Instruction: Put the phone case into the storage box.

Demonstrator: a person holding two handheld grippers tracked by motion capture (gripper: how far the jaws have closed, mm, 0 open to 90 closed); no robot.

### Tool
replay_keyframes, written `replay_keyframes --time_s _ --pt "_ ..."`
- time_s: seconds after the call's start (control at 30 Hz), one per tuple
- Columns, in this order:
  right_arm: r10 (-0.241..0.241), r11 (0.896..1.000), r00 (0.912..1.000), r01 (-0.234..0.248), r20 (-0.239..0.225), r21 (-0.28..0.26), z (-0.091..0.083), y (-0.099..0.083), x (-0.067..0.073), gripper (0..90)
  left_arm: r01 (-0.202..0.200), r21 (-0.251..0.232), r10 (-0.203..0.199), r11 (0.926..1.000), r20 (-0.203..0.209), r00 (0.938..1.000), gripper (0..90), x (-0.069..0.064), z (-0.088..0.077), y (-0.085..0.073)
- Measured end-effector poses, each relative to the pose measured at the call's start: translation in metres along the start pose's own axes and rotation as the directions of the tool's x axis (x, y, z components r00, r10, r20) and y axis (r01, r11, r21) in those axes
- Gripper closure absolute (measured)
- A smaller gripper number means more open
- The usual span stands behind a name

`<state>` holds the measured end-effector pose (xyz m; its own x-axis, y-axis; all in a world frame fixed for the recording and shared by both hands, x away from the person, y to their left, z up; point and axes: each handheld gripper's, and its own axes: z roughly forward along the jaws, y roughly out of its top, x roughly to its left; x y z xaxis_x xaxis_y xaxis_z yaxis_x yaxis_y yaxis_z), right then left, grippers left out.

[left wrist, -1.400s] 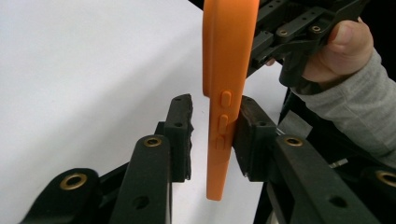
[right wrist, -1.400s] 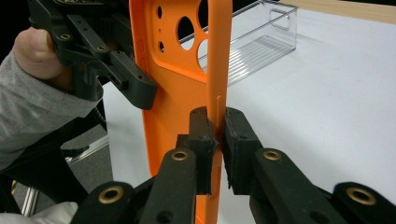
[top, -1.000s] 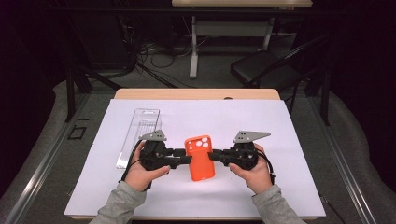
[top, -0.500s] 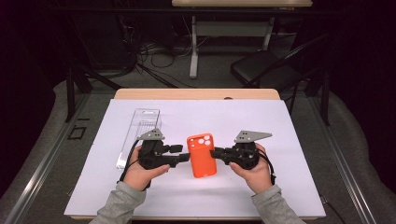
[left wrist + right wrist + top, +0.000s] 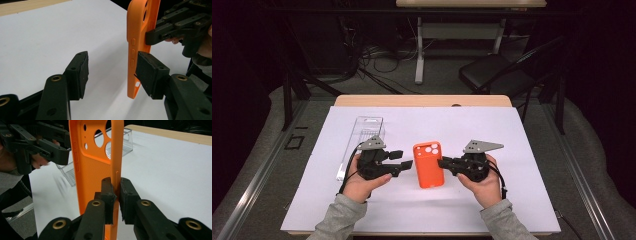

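Note:
An orange phone case (image 5: 428, 164) with camera holes hangs flat over the white sheet in the high view. My right gripper (image 5: 444, 162) is shut on its right long edge; in the right gripper view both pads pinch the thin rim of the case (image 5: 92, 170) at my right gripper (image 5: 116, 192). My left gripper (image 5: 403, 158) stands open at the case's left side. In the left gripper view the case's buttoned edge (image 5: 132, 50) sits between the jaws of my left gripper (image 5: 115, 68), close against one pad (image 5: 150, 71); the other pad is well apart.
A clear plastic box (image 5: 362, 142) lies on the white sheet (image 5: 522, 135) to the left, behind my left hand, and appears again as the clear box (image 5: 122, 143). A wooden table edge (image 5: 422, 101) runs along the back, with a dark chair (image 5: 497, 72) beyond.
The case has moved slightly right and away from the person, carried by the right gripper. The left gripper's jaws have spread wider beside its left edge.

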<state>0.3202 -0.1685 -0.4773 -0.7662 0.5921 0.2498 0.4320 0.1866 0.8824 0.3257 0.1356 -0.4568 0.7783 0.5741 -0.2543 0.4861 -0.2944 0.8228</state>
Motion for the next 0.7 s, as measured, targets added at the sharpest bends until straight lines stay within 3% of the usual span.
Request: replay_keyframes --time_s 0.2,0.43,0.7 --pt "0.003 1.0 0.9999 -0.003 0.01 -0.007 0.0 -0.001 0.003 82.6 -0.015 -0.006 0.015 0.9999 -0.059 0.9982 43.6 -0.002 -0.003 0.001" --pt "0.001 1.0 0.9997 0.0 0.024 -0.021 0.005 -0.004 0.007 82.6 -0.029 -0.015 0.028 0.9995 -0.09 0.9956 37.3 -0.004 -0.005 0.003" --pt "-0.014 1.0 0.9982 0.016 0.058 -0.02 0.011 -0.008 0.015 82.7 -0.037 -0.031 0.034 0.9988 -0.085 0.9958 36.7 -0.007 -0.007 0.005"
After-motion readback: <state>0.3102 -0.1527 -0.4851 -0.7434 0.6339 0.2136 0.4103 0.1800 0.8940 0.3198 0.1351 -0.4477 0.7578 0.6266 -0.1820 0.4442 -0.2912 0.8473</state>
